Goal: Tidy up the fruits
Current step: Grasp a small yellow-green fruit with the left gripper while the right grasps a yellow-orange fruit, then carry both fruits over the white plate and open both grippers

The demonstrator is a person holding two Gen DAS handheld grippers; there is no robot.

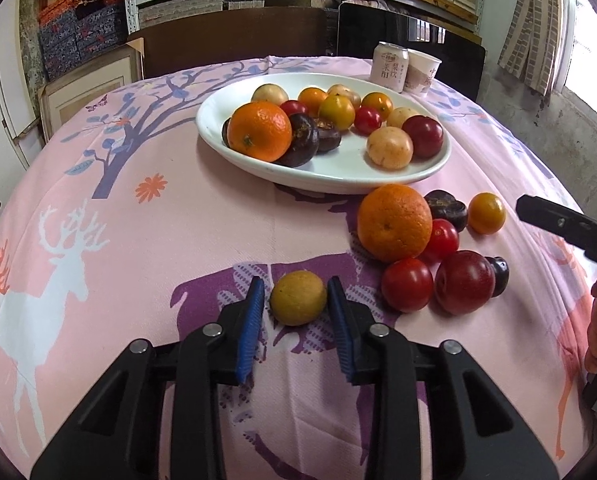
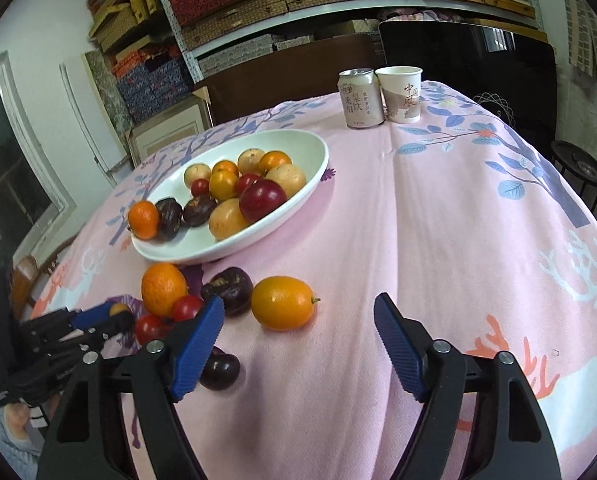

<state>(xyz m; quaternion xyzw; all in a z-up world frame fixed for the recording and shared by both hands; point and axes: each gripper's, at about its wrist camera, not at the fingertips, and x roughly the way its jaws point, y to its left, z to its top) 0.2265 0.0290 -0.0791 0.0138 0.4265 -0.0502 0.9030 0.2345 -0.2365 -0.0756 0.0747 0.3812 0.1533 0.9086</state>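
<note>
With the left gripper (image 1: 296, 300) jaws clamped on the yellow fruit (image 1: 298, 298), we find the plate (image 1: 258, 164) straight ahead; the right gripper (image 2: 298, 320) jaws stand wide, empty.

A pink tablecloth (image 2: 438, 220), printed with deer and blue-leaved branches, spreads beneath and ahead of the fingers. Far beyond the fingertips, near the table's back edge, a drink can (image 2: 360, 98) stands upright with a paper cup (image 2: 400, 94) just beside it on its right. Behind them a dark chair back (image 2: 290, 68) rises, and shelves (image 2: 282, 8) stacked with woven boxes line the wall.
</note>
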